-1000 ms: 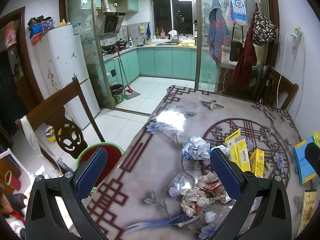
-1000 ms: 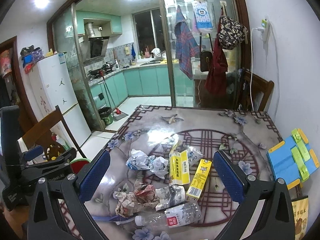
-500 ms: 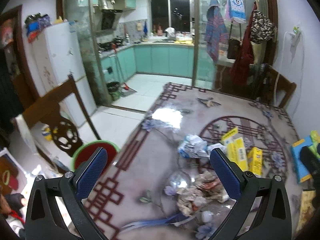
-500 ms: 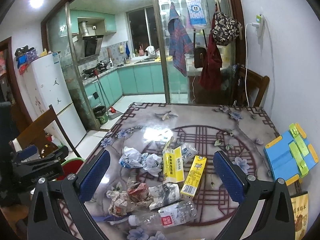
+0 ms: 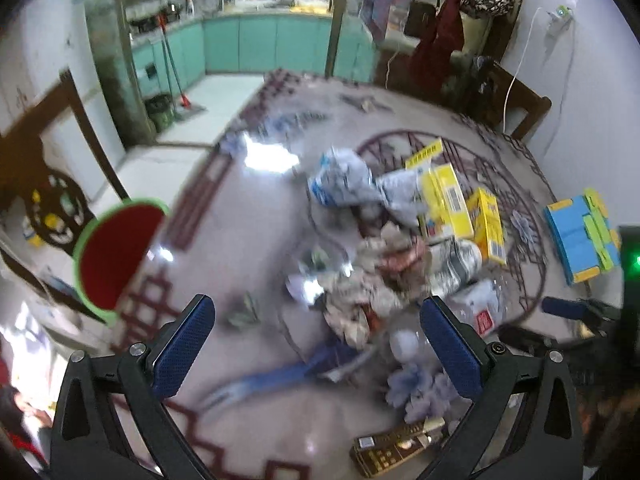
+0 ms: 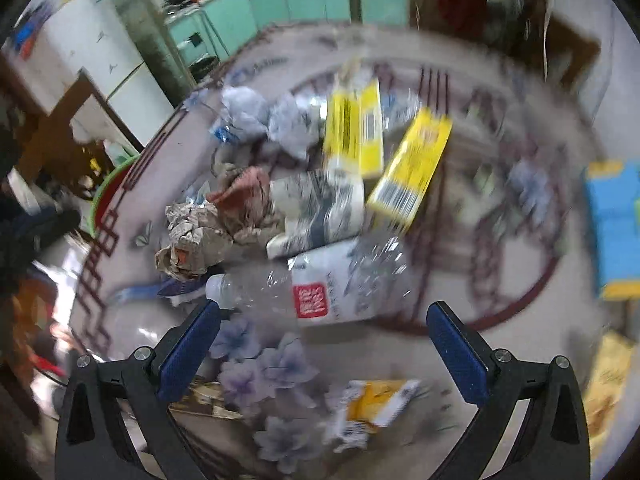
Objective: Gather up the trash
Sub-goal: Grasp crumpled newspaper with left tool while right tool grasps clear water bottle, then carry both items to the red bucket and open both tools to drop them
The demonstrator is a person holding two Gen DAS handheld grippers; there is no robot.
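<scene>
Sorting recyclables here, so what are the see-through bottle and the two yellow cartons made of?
Bottle: apparently thin clear plastic, since it looks glossy, crumpled and see-through, with a red-and-white label. Yellow cartons: likely printed paperboard, with flat folded faces and barcodes; any coating can't be judged.

Left wrist view, motion-blurred. The left gripper (image 5: 316,338) hangs over the patterned table (image 5: 240,240) with its jaws spread wide and nothing between them. Ahead lies a heap of trash: crumpled paper (image 5: 360,304), a blue-and-white wrapper (image 5: 340,184), two yellow cartons (image 5: 448,200) (image 5: 490,226) and a clear plastic bottle (image 5: 472,308). A red bin with a green rim (image 5: 116,256) stands beside the table's left edge. A blue-and-green object (image 5: 580,236) lies at the far right.
</scene>
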